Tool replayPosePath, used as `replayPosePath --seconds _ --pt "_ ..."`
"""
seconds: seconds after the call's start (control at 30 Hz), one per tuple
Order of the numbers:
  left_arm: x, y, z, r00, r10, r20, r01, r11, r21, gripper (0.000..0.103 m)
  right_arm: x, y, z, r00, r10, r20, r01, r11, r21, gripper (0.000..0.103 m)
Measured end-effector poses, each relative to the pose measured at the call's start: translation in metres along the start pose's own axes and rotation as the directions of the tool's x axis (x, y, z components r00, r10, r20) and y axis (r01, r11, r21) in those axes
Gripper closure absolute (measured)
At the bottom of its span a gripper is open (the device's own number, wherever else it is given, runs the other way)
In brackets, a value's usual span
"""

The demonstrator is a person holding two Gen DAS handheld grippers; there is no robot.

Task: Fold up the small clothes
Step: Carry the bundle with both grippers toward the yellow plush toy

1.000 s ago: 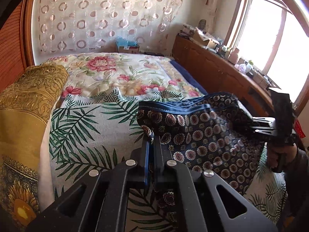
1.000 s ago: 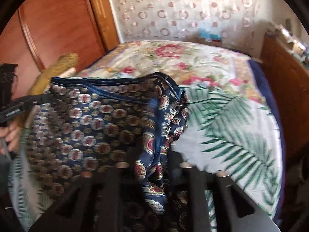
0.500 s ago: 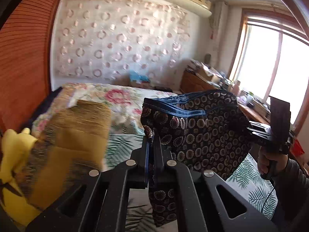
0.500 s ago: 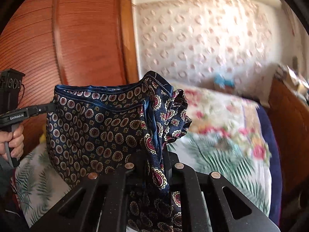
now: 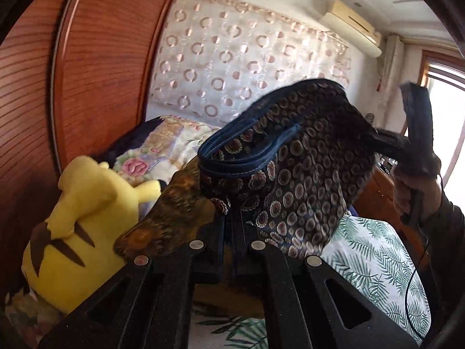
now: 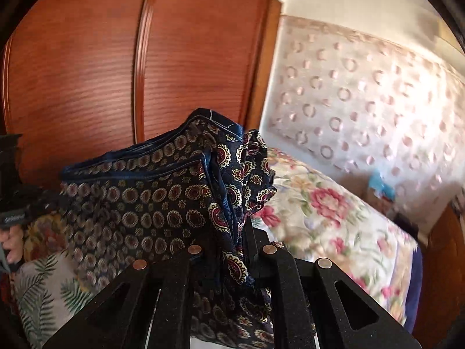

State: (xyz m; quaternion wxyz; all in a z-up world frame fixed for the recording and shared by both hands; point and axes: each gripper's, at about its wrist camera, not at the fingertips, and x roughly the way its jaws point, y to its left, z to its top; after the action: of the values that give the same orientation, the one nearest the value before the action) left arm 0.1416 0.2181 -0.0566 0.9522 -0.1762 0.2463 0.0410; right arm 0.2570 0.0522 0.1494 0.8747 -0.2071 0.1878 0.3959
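A dark blue garment with round medallion print and a blue waistband [image 5: 290,168] [image 6: 139,203] hangs in the air over the bed, stretched between both grippers. My left gripper [image 5: 228,221] is shut on one corner of its waistband. My right gripper [image 6: 235,226] is shut on the opposite, bunched corner. In the left wrist view the right gripper [image 5: 377,136] shows at the far right, held by a hand [image 5: 412,192]. In the right wrist view the left gripper [image 6: 40,200] shows at the left edge.
Below lies a bed with a floral and palm-leaf cover [image 5: 375,258] [image 6: 328,221]. A yellow plush toy [image 5: 84,215] and a golden-brown cushion [image 5: 174,218] sit at its left. A red-brown wooden wardrobe [image 6: 116,67] stands behind, a circle-patterned curtain [image 5: 238,58] beyond.
Both grippers have lifted the garment off the bed and swung it leftward toward the wardrobe. The views have rolled, and the plush toy has come into the left wrist view.
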Motion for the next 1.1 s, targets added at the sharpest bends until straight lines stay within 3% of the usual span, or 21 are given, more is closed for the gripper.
replayPosePath --seconds 0.27,0.43,0.5,0.63,0.77,1.1 --pt "0.010 0.031 -0.023 0.998 0.030 -0.059 -0.033 0.998 -0.062 0.099 0.105 0.031 0.050 0.995 0.045 -0.088 -0.055 0.992 -0.111 0.092" --pt "0.017 0.034 -0.022 0.997 0.034 -0.071 -0.039 0.997 -0.061 0.099 0.152 0.012 0.064 0.985 0.038 -0.167 -0.049 0.997 -0.058 0.086" --pt "0.014 0.036 -0.022 0.997 0.036 -0.069 -0.041 0.997 -0.060 0.099 0.168 0.012 0.075 0.985 0.030 -0.169 -0.034 0.999 -0.021 0.076" --pt "0.015 0.034 -0.023 0.996 0.047 -0.076 -0.051 0.997 -0.054 0.099 0.162 0.022 0.083 0.995 -0.025 -0.091 0.026 1.000 0.011 0.053" --pt "0.016 0.034 -0.024 0.995 0.066 -0.076 -0.069 0.997 -0.041 0.099 0.145 0.019 0.078 0.998 -0.024 -0.050 0.027 0.998 0.050 0.052" --pt "0.017 0.032 -0.024 0.991 0.114 -0.076 -0.113 0.994 0.008 0.099 0.137 0.022 0.030 0.986 0.045 -0.158 -0.031 0.995 0.094 0.052"
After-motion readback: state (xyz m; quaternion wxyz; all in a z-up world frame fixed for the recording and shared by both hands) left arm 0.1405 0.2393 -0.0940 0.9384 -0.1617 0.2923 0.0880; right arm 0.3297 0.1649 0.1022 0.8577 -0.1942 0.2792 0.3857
